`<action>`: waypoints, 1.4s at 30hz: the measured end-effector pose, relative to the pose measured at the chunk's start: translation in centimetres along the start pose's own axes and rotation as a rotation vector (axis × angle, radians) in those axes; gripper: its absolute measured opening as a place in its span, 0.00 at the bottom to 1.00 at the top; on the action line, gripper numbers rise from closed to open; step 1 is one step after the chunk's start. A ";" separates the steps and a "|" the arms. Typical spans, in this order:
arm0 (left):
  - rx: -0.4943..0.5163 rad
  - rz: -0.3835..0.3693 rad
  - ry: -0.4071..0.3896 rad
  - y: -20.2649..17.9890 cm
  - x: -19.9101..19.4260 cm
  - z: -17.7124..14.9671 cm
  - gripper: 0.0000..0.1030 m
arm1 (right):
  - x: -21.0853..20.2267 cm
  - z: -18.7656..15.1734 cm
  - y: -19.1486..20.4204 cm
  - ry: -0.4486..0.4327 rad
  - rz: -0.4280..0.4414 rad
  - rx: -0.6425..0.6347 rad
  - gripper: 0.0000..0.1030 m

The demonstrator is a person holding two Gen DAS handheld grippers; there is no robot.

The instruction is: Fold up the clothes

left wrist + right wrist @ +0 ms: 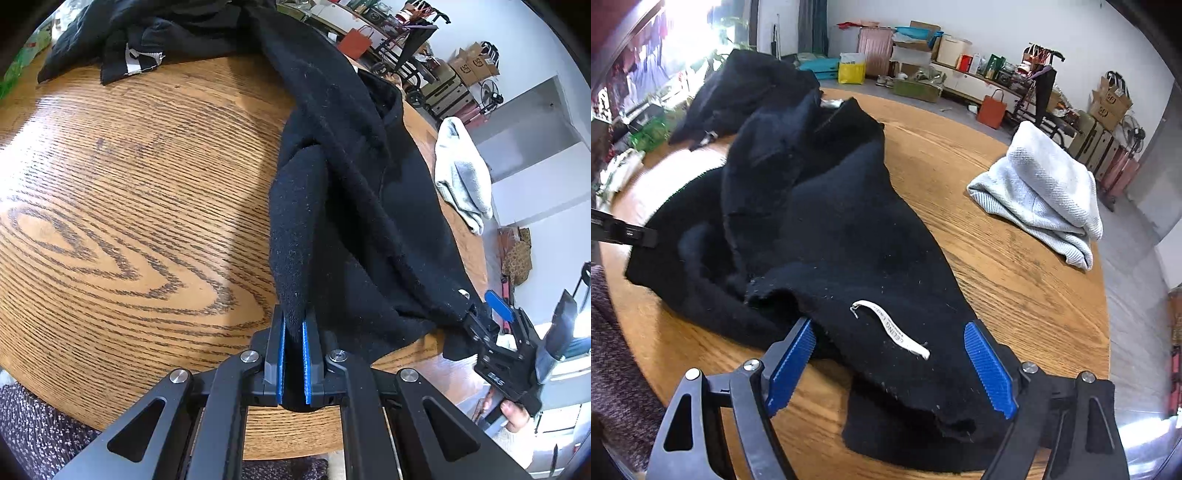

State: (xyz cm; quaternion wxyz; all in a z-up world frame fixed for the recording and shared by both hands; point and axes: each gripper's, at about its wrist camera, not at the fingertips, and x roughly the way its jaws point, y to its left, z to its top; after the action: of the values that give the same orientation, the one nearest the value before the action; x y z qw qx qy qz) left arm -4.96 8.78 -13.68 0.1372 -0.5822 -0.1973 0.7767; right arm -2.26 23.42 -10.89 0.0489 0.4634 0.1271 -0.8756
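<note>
While I watch through both wrist cameras, the scene reads as follows.

Left gripper point(293, 325): I see its two blue-padded fingers pressed together on a fold of the black garment point(351, 221), pinching the cloth at the near edge of the table.

Right gripper point(890, 354): in its own view the blue pads stand spread wide, one on each side of the garment's near corner; the cloth lies between them and neither pad presses it flat. In the left wrist view I find this gripper point(495, 325) at the far right, touching the garment's edge, with fingertips of a hand point(515, 415) below it.

Black garment point(831, 240): it lies rumpled on the wooden table point(997, 266), stretching from the near edge toward the back. A twisted ridge runs along it in the left wrist view.

White label point(890, 328): a narrow printed tag lies on top of the garment, between the right gripper's pads.

Grey garment point(1045, 199): folded, it rests on the table to the right, well apart from the black one. In the left wrist view I see it point(461, 177) beyond the black cloth, at the table's far rim.

Dark clothes pile point(147, 33): a heap sits at the back of the table, a white-striped edge showing.

Background: boxes, bags and suitcases stand along the wall.
</note>
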 end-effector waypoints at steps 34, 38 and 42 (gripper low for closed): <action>0.004 -0.087 0.043 -1.0 -0.4 0.1 0.07 | -0.8 15.8 -18.0 -0.243 -0.308 0.469 0.04; 0.021 -0.085 0.046 -1.8 0.4 0.2 0.08 | 2.2 13.1 -22.4 -0.161 -0.292 0.695 0.04; 0.021 -0.091 0.061 -1.8 1.3 0.2 0.07 | 2.8 7.8 -24.2 -0.151 -0.254 0.799 0.04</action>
State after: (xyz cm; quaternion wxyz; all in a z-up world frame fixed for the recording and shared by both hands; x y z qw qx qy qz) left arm -5.54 10.92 -13.93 0.1844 -0.5946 -0.2109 0.7536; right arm -15.02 44.76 -4.66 -0.2335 0.3610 -0.1703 -0.8866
